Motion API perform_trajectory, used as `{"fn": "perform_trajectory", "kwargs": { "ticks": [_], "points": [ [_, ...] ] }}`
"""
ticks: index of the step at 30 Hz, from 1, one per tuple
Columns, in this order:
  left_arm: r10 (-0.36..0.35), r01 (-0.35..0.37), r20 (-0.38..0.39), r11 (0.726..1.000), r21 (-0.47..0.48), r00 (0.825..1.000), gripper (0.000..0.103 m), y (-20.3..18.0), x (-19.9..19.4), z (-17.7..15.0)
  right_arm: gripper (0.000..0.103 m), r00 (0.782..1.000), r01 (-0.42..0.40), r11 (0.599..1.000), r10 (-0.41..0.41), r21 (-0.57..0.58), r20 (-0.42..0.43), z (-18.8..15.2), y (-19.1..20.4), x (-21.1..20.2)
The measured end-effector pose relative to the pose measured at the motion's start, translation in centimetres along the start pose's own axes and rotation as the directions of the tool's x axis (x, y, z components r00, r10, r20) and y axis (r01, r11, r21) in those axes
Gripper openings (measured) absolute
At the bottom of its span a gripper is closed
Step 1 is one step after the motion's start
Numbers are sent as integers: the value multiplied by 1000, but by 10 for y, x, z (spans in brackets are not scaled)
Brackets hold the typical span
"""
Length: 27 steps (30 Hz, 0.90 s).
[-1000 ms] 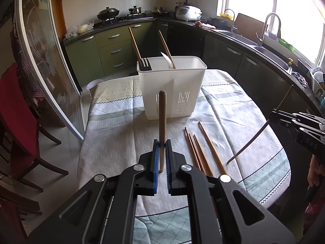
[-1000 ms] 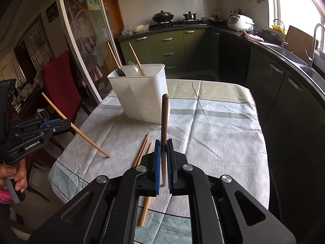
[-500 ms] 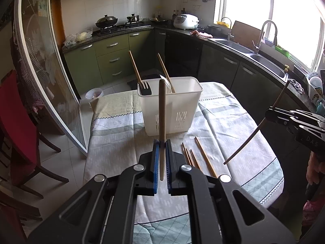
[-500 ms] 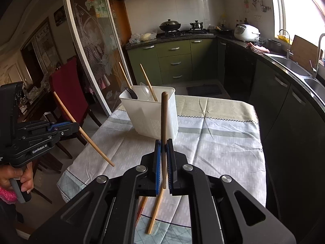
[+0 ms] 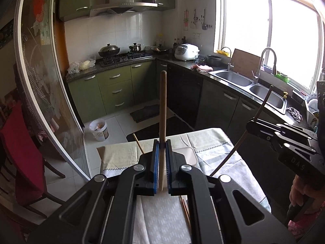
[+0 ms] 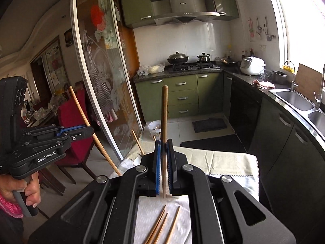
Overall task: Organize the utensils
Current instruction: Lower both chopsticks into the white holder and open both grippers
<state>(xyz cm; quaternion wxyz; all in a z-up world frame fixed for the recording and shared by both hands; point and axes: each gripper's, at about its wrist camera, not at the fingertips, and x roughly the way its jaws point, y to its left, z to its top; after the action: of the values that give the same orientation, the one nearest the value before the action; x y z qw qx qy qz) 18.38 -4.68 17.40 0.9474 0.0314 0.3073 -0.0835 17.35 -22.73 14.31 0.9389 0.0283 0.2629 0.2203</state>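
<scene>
My left gripper [image 5: 162, 142] is shut on a pale wooden chopstick [image 5: 163, 105] that stands upright between its blue pads. My right gripper [image 6: 163, 142] is shut on a darker chopstick [image 6: 164, 118], also upright. Each gripper appears in the other's view: the right one [image 5: 251, 126] with its chopstick slanting down towards the table, the left one [image 6: 89, 131] likewise. The white utensil holder [image 5: 191, 155] is mostly hidden behind my left jaws; a chopstick [image 5: 138, 143] pokes out of it. Three loose chopsticks [image 6: 160, 225] lie on the tablecloth [image 6: 229, 162] under my right gripper.
A red chair [image 5: 22, 152] and a curved glass sliding door [image 5: 50, 101] stand left of the table. Dark cabinets with a double sink [image 5: 243, 81] run along the right. A small white bucket [image 5: 99, 129] sits on the floor beyond the table.
Both grippers have risen with their chopsticks still gripped and tilted upward. The holder has dropped from the middle of each view to behind the jaws, and more of the kitchen wall shows.
</scene>
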Motion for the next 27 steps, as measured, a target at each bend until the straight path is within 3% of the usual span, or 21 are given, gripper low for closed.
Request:
{"fn": "perform_trajectory", "kwargs": {
  "ticks": [5, 9, 19, 27],
  "points": [
    [10, -9, 42, 1000, -15, 999, 6, 3, 18, 24, 7, 1000, 3, 1000, -3, 18, 23, 29, -2, 34],
    [13, -13, 34, 1000, -21, 999, 6, 8, 48, 25, 7, 1000, 31, 999, -31, 18, -1, 33, -3, 71],
    [-12, 8, -110, 999, -42, 994, 6, 17, 127, -19, 7, 984, 54, 998, -58, -30, -171, -12, -7, 159],
    [-9, 3, -146, 999, -42, 989, 6, 24, 139, -38, 8, 983, 47, 998, -51, -28, -177, -31, -13, 165]
  ]
}}
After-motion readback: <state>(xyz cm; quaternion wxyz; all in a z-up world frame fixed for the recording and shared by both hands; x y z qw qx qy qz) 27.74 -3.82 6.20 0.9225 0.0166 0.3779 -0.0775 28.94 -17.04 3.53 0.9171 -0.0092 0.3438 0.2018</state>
